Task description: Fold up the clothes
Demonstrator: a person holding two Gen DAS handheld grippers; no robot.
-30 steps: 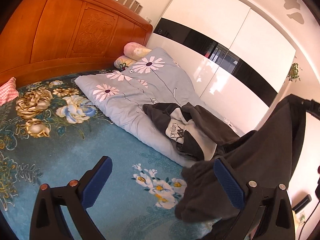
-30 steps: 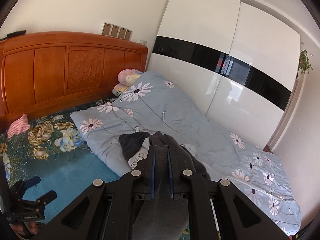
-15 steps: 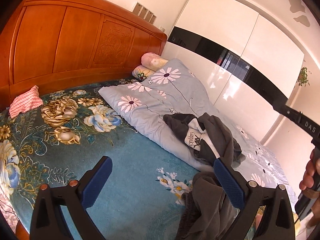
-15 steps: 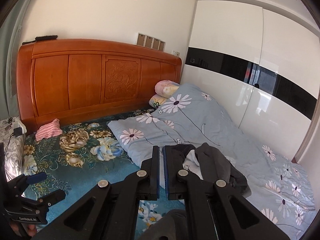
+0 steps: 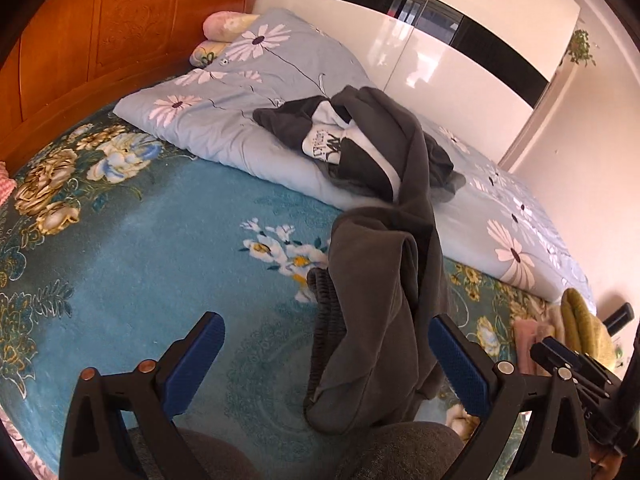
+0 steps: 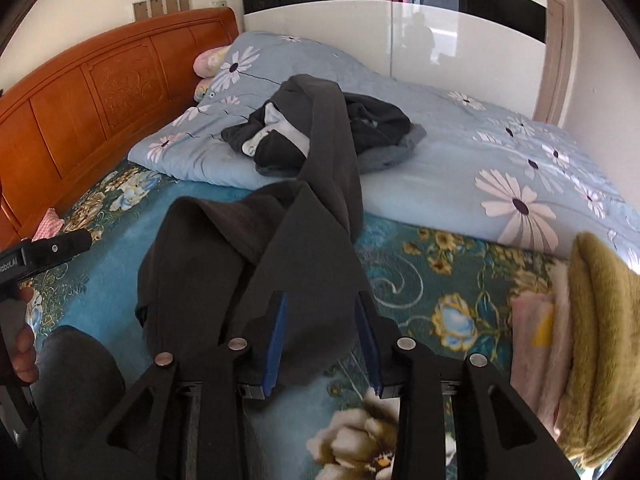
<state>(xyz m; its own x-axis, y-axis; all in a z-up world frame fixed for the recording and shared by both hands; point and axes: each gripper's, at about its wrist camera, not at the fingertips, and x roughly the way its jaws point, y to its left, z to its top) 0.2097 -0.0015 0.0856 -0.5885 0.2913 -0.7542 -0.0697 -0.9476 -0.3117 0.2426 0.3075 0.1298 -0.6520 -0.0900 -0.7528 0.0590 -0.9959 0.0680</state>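
Observation:
A dark grey garment (image 5: 376, 304) lies crumpled on the blue floral bedspread (image 5: 160, 240), one long part trailing up onto a pile of dark and white clothes (image 5: 344, 140) on the quilt. It also shows in the right wrist view (image 6: 248, 256). My left gripper (image 5: 324, 344) is open and empty, jaws wide on either side of the garment's near end. My right gripper (image 6: 320, 320) is open, with the garment's near edge lying between its jaws. The pile shows in the right wrist view (image 6: 320, 128).
A light blue daisy quilt (image 5: 240, 92) covers the far side of the bed. A wooden headboard (image 5: 100, 32) stands at the left and a white wardrobe (image 5: 460, 40) behind. Folded pink and olive-yellow clothes (image 6: 576, 320) are stacked at the right.
The right gripper has opened and let the dark grey garment down onto the bedspread. Both grippers have dropped lower and closer to the bed. The left gripper stays open.

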